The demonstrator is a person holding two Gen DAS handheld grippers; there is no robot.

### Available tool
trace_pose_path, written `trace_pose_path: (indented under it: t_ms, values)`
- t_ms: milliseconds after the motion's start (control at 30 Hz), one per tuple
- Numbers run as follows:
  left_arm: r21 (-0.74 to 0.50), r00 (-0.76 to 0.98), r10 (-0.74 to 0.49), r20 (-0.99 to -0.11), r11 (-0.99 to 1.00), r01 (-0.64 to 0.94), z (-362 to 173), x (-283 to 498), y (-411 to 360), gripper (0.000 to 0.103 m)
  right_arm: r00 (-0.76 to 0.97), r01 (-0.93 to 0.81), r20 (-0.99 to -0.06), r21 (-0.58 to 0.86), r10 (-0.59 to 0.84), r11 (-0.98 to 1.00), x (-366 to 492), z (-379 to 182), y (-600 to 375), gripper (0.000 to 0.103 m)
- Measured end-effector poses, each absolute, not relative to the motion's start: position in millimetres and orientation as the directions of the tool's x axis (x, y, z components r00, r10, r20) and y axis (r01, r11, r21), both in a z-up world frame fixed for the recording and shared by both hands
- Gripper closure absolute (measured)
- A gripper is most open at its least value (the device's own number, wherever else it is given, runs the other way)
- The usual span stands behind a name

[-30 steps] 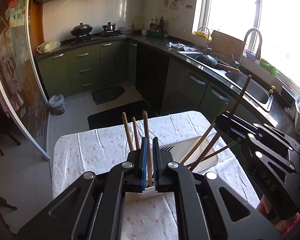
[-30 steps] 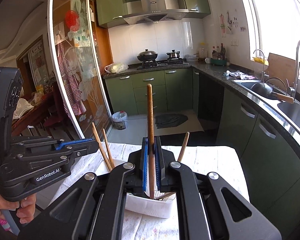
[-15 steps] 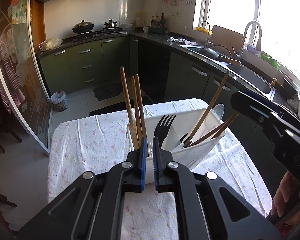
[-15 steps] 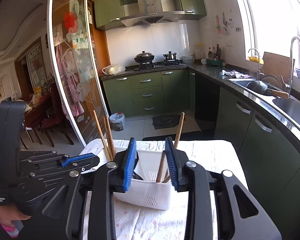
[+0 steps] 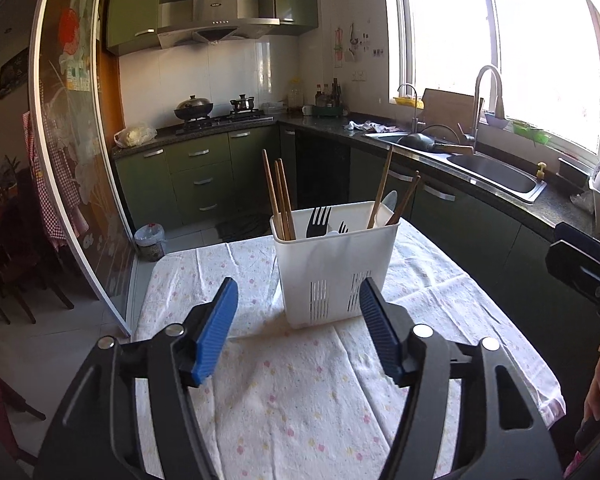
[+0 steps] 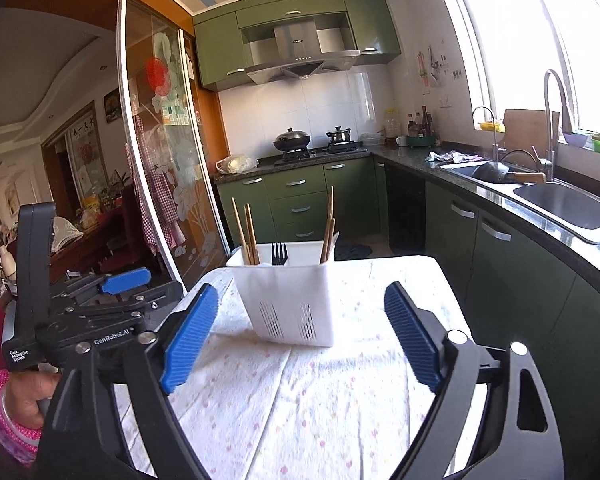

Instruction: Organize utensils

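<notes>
A white slotted utensil holder (image 5: 334,268) stands upright on the table; it also shows in the right wrist view (image 6: 290,300). Wooden chopsticks (image 5: 280,196) lean in its left compartment, a black fork (image 5: 318,222) stands in the middle, and more chopsticks (image 5: 384,188) with a white spoon stand on the right. My left gripper (image 5: 298,330) is open and empty, a little short of the holder. My right gripper (image 6: 300,336) is open and empty, also short of the holder. The left gripper's body (image 6: 80,320) shows at the left of the right wrist view.
The table carries a white flowered cloth (image 5: 300,400). Its right edge faces green cabinets and a counter with a sink (image 5: 496,172). A glass sliding door (image 5: 72,184) stands to the left. A stove with pots (image 5: 216,114) is at the back.
Both grippers let go of their chopsticks, which now stand in the holder. Both have opened wide and drawn back from the holder.
</notes>
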State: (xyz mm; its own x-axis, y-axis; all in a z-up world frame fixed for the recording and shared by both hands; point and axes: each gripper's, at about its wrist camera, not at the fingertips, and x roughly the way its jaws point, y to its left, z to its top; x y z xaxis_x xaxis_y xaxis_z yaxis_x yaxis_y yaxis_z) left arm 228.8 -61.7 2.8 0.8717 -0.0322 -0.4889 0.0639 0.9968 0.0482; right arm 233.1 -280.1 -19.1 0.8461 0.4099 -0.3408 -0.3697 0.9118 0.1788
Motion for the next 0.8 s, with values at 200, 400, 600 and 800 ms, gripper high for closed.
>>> trace_pose_path:
  t_ms: [200, 400, 600, 800]
  values:
    - [0.077, 0.910, 0.031, -0.413, 0.997, 0.001, 1, 160, -62, 0.009, 0.843, -0.378, -0.362, 0.129, 0.399, 0.917, 164, -38, -296, 0.005]
    - [0.044, 0.919, 0.060, -0.390, 0.998, -0.047, -3, 114, -55, 0.007, 0.847, -0.390, -0.351, 0.097, 0.399, 0.916, 113, -52, -301, 0.005]
    - [-0.017, 0.929, 0.049, -0.368, 0.998, -0.059, -1, 87, -49, 0.007, 0.851, -0.392, -0.323, 0.133, 0.414, 0.910, 82, -54, -314, 0.005]
    - [0.012, 0.931, 0.102, -0.350, 0.994, -0.104, 2, 77, -49, 0.007, 0.858, -0.363, -0.327, 0.160, 0.396, 0.918, 75, -57, -331, 0.005]
